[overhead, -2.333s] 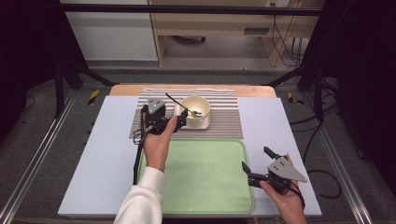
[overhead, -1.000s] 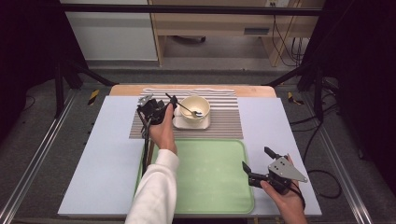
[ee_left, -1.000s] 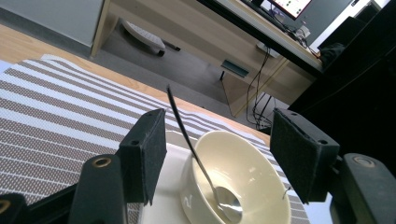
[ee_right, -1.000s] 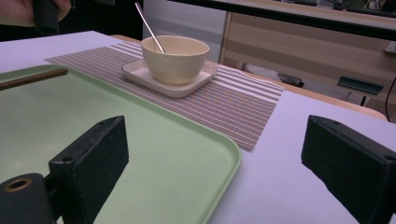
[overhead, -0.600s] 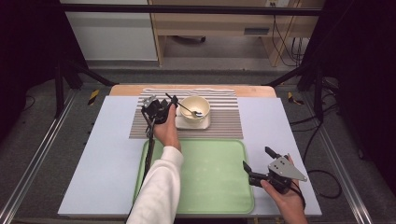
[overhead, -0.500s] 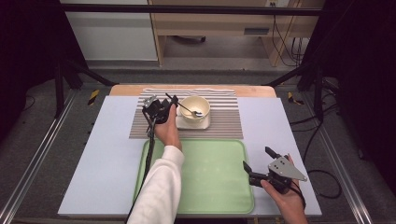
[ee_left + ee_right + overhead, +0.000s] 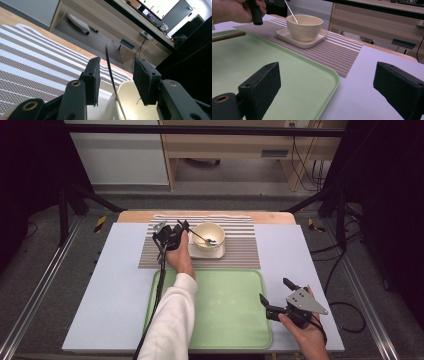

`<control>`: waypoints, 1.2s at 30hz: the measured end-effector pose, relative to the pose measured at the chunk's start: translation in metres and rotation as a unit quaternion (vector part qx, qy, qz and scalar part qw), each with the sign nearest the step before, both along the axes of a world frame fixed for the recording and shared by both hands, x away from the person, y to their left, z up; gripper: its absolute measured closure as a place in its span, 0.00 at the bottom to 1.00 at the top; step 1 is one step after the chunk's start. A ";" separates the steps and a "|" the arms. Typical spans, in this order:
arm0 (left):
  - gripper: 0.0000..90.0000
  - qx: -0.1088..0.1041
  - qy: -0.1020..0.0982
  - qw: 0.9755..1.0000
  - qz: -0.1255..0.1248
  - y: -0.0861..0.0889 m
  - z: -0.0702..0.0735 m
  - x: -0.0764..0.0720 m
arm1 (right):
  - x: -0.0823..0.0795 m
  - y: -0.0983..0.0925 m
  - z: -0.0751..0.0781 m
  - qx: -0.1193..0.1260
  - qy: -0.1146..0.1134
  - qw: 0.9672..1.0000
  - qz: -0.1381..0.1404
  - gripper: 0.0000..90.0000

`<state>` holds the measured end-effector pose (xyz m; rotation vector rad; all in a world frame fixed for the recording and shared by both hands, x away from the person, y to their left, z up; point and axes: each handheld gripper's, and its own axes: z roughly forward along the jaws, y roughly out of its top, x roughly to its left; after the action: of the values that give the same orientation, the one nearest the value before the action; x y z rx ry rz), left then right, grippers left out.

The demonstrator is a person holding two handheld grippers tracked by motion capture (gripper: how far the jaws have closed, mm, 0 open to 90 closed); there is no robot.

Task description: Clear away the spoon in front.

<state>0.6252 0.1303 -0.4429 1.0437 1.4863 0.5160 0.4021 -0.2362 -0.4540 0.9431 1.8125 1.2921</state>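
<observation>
A cream bowl [image 7: 208,235] stands on a square saucer [image 7: 206,252] on the striped placemat [image 7: 235,247]. A spoon [image 7: 200,237] rests in the bowl, its thin handle [image 7: 110,72] slanting up and to the left. My left gripper [image 7: 181,229] is at the bowl's left rim. Its jaws have just been closing and now straddle the handle, with a gap on each side. My right gripper [image 7: 275,291] hovers open over the right edge of the green tray [image 7: 220,310], with nothing between its pads. The bowl [image 7: 305,26] and the left hand [image 7: 234,10] lie ahead of it.
The tray [image 7: 287,70] lies on the near side of the placemat [image 7: 337,55], on a pale blue table cover [image 7: 115,285]. The left gripper's cable [image 7: 159,285] trails along the tray's left edge. A wooden table edge [image 7: 150,216] shows behind the mat.
The left hand has moved forward and down towards the bowl, bringing its jaws around the spoon handle, and the jaws stand narrower. The right hand has stayed still.
</observation>
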 end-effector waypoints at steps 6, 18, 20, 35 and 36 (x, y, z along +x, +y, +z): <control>0.67 -0.023 0.002 1.000 -0.004 0.001 -0.008 0.005 | 0.000 0.000 -0.001 0.000 0.002 1.000 -0.001 0.08; 0.79 -0.041 -0.003 0.999 -0.012 0.002 -0.012 0.010 | 0.000 -0.001 -0.001 0.000 0.002 1.000 -0.001 0.08; 0.82 -0.047 -0.003 0.999 -0.013 0.003 -0.012 0.011 | 0.000 -0.001 -0.001 0.000 0.003 1.000 -0.001 0.08; 0.99 -0.064 -0.017 0.997 -0.029 0.005 -0.014 0.012 | 0.001 -0.001 -0.002 -0.002 0.005 1.000 0.000 0.08; 0.99 -0.064 -0.018 0.997 -0.029 0.005 -0.013 0.011 | 0.001 -0.001 -0.002 -0.002 0.005 1.000 0.000 0.08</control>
<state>0.6365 0.1354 -0.4555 0.9697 1.4332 0.3922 0.4027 -0.2372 -0.4558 0.9490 1.8211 1.2852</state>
